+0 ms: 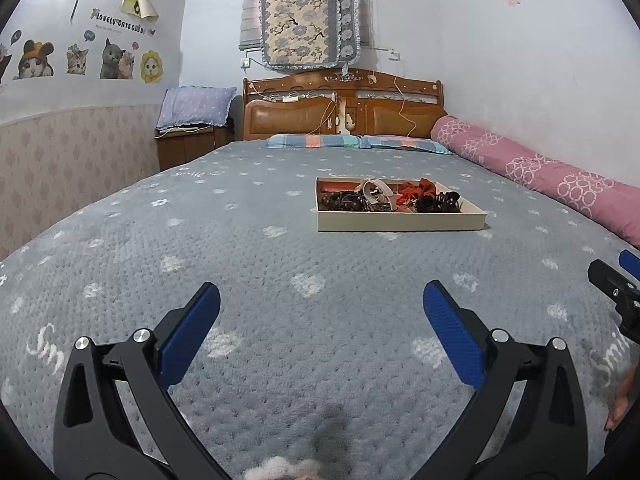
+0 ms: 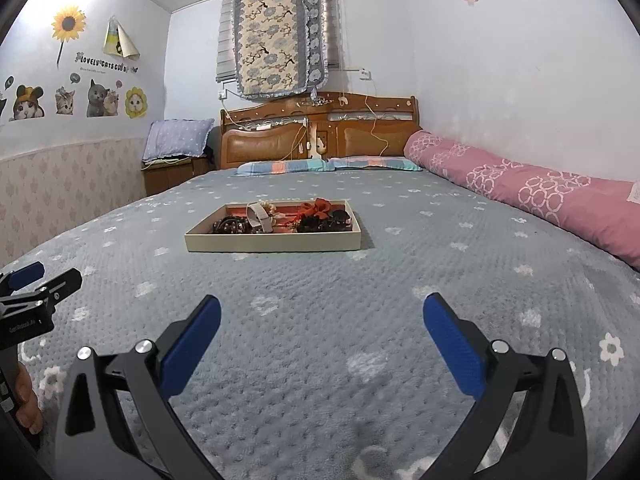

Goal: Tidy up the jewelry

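A shallow cream tray (image 1: 400, 221) sits on the grey bed, ahead and to the right in the left wrist view; it also shows in the right wrist view (image 2: 272, 242), ahead and to the left. It holds a jumble of accessories: dark bead bracelets (image 2: 230, 225), a pale band (image 2: 258, 216), a red scrunchie (image 2: 318, 208) and dark hair claws (image 2: 328, 222). My left gripper (image 1: 320, 300) is open and empty, low over the bedspread, well short of the tray. My right gripper (image 2: 320, 312) is also open and empty, beside the left one.
The grey flowered bedspread (image 1: 240, 240) covers the bed. A rolled pink quilt (image 2: 540, 192) lies along the right wall. Striped pillows (image 1: 360, 142) and a wooden headboard (image 1: 344, 108) stand at the far end. A wooden nightstand (image 1: 192, 146) with a cushion is at the back left.
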Action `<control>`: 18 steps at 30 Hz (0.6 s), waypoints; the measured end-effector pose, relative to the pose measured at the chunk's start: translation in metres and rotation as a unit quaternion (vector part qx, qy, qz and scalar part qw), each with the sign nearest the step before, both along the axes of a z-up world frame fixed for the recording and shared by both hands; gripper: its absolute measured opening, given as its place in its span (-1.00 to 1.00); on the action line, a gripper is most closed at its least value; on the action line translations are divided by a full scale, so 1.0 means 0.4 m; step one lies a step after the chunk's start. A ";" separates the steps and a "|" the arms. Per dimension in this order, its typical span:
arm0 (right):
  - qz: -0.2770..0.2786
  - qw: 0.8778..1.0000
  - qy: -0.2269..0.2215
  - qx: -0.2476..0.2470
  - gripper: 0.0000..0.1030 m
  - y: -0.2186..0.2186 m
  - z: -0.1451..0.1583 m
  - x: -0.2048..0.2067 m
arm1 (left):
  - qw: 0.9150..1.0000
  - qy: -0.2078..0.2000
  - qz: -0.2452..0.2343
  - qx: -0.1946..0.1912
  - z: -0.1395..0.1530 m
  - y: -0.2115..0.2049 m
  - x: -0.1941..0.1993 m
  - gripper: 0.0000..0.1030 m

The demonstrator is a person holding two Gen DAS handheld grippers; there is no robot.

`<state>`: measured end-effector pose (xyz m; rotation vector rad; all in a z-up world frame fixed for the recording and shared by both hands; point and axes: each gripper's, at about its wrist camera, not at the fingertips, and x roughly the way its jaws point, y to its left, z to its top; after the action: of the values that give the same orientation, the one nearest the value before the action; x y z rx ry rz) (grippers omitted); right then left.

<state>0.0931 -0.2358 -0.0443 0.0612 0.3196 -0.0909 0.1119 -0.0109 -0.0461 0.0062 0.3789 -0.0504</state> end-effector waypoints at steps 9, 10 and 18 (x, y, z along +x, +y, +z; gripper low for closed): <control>-0.001 1.000 0.000 0.000 0.92 0.000 0.000 0.001 | 1.000 -0.005 0.000 0.006 0.001 -0.005 -0.005 0.91; -0.001 1.000 0.000 0.001 0.92 -0.001 0.000 0.002 | 1.000 -0.005 0.000 0.007 0.000 -0.005 -0.006 0.91; -0.003 1.000 0.001 0.002 0.92 -0.006 -0.001 0.002 | 1.000 -0.003 0.000 0.005 0.001 -0.003 -0.007 0.91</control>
<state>0.0940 -0.2381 -0.0448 0.0657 0.3210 -0.0954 0.1089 -0.0122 -0.0458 0.0168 0.3734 -0.0475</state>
